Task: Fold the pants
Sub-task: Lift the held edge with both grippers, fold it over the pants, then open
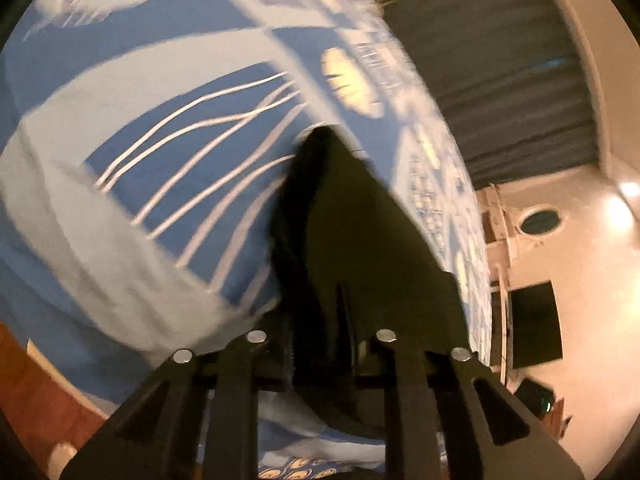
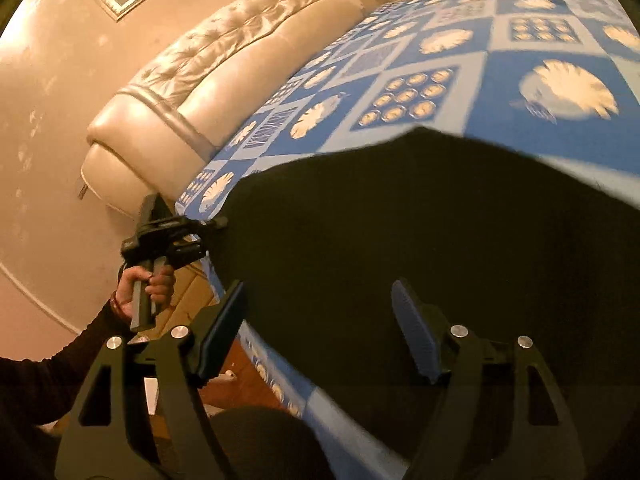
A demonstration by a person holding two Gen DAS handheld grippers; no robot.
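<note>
The black pants (image 2: pixel 400 220) lie spread on the blue patterned bed sheet (image 2: pixel 500 60), reaching the near edge of the bed. My left gripper (image 2: pixel 180 236), held by a hand (image 2: pixel 148 284) at the left, pinches the pants' left corner. In the left wrist view the left gripper (image 1: pixel 320 320) has its fingers close together with the dark pants cloth (image 1: pixel 352 220) clamped between them and rising to a point ahead. My right gripper (image 2: pixel 320 320) hovers over the pants near the bed's edge, its fingers (image 2: pixel 224 332) wide apart with nothing gripped.
A padded cream headboard (image 2: pixel 224 68) runs along the far left of the bed. Wooden floor (image 1: pixel 36 392) shows below the bed's edge. A dark curtain (image 1: pixel 500 60) and a cream wall stand beyond the bed in the left wrist view.
</note>
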